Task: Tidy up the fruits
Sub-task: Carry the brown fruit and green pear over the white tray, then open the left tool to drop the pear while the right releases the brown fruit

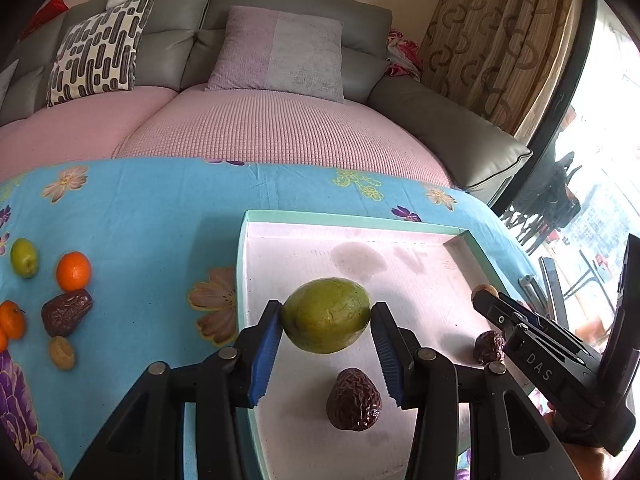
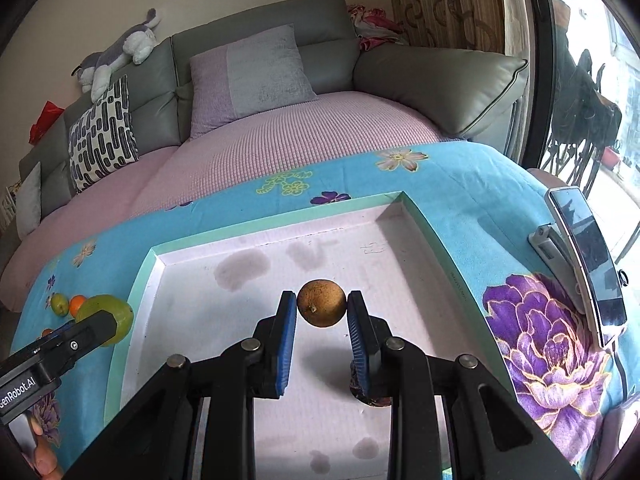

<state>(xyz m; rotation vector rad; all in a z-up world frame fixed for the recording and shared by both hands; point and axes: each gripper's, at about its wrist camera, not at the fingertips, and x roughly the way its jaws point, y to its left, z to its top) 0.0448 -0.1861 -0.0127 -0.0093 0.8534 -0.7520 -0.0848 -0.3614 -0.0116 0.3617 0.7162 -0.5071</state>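
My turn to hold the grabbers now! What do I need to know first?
Left gripper: shut on the green fruit, held over the tray.
Right gripper: shut on the small brown fruit, also above the tray.
Already in the tray: two dark wrinkly fruits.
Still on the blue cloth, left of the tray: a little green fruit, an orange, another orange, a dark wrinkly fruit and a small tan fruit.
Next, probably: put both held fruits down in the tray, then fetch the rest.
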